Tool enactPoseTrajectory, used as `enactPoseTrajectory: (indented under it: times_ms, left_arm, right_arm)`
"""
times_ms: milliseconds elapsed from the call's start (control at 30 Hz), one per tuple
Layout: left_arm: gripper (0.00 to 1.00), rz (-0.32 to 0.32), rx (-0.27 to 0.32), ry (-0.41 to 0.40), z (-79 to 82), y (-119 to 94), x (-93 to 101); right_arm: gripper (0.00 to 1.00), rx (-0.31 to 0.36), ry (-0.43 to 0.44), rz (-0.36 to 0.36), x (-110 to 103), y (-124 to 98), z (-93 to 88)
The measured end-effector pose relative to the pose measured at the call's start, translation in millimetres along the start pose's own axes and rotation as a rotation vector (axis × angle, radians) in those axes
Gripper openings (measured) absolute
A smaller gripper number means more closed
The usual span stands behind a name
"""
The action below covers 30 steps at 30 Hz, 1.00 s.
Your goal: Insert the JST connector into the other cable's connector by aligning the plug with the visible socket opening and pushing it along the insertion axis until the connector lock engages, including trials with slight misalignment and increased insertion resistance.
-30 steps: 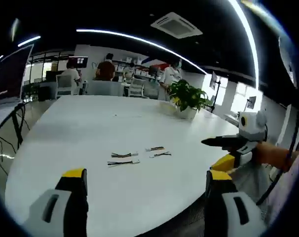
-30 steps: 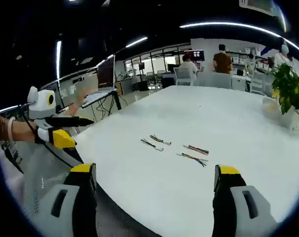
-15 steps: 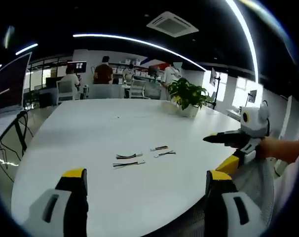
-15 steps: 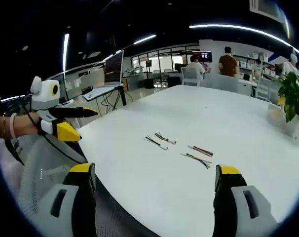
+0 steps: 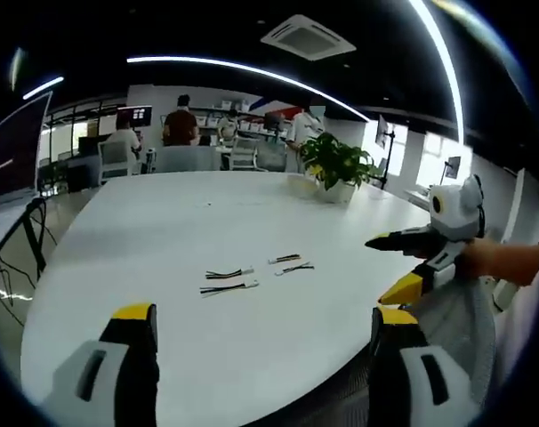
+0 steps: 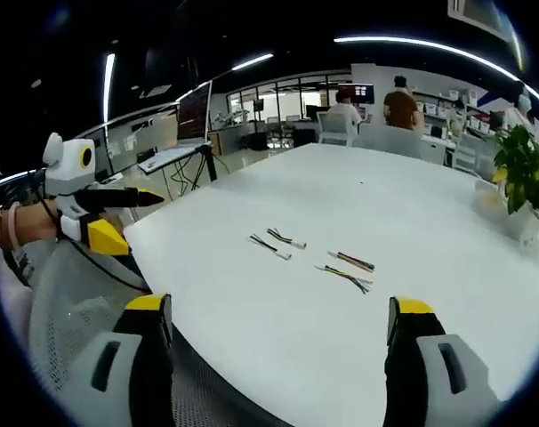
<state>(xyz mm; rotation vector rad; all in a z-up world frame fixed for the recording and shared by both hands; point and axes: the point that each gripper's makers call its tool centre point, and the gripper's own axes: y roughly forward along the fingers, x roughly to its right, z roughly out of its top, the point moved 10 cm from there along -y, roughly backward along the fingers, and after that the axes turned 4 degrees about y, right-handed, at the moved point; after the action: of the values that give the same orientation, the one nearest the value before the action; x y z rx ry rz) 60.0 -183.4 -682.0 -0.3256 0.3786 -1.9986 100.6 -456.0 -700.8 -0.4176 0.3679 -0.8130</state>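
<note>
Several short JST cables lie on the white round table [image 5: 163,231]. In the left gripper view one pair [image 5: 227,280] lies left and another pair [image 5: 292,263] right. In the right gripper view they appear as a left pair [image 6: 278,242] and a right pair [image 6: 348,269]. My left gripper [image 5: 261,342] is open and empty, held well short of the cables above the near table edge. My right gripper [image 6: 283,334] is open and empty too, also short of them. The right gripper [image 5: 412,253] enters the left gripper view from the right; the left gripper [image 6: 96,209] enters the right gripper view from the left.
A potted plant [image 5: 336,169] stands at the far side of the table, also potted plant [image 6: 523,173]. Several people sit and stand at desks beyond [image 5: 185,124]. A mesh chair back [image 6: 83,302] is below the table edge. A monitor [image 6: 191,111] stands on a side desk.
Both views have shifted slightly with the hands; the cables lie unmoved on the table. Both grippers stay open and empty.
</note>
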Motion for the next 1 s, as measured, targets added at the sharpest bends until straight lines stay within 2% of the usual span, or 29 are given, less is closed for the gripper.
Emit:
enactPoseTrajectory:
  times_ms: [133,467,767,867,1000]
  left_arm:
    - [0.99,-0.007,-0.011,0.020,-0.4,1.6,1.3]
    - [0.99,0.003,-0.015,0.003,-0.9,1.8,-0.3]
    - [0.99,0.014,-0.020,-0.014,-1.4,1.4,-0.8]
    - [0.98,0.014,-0.026,-0.023,-2.1,1.5,-0.6]
    - [0.96,0.005,-0.039,-0.036,-2.7,2.7,-0.5]
  right_arm:
    - [0.99,-0.004,0.003,0.000,0.3,1.0,0.2]
    - [0.99,0.002,0.011,0.003,0.7,1.5,1.7]
    - [0.97,-0.037,-0.013,0.010,-1.1,3.1,-3.0]
    - [0.96,-0.035,0.014,0.018,0.4,2.3,-3.7]
    - [0.96,-0.044,0.007,0.006,0.3,2.8,-4.0]
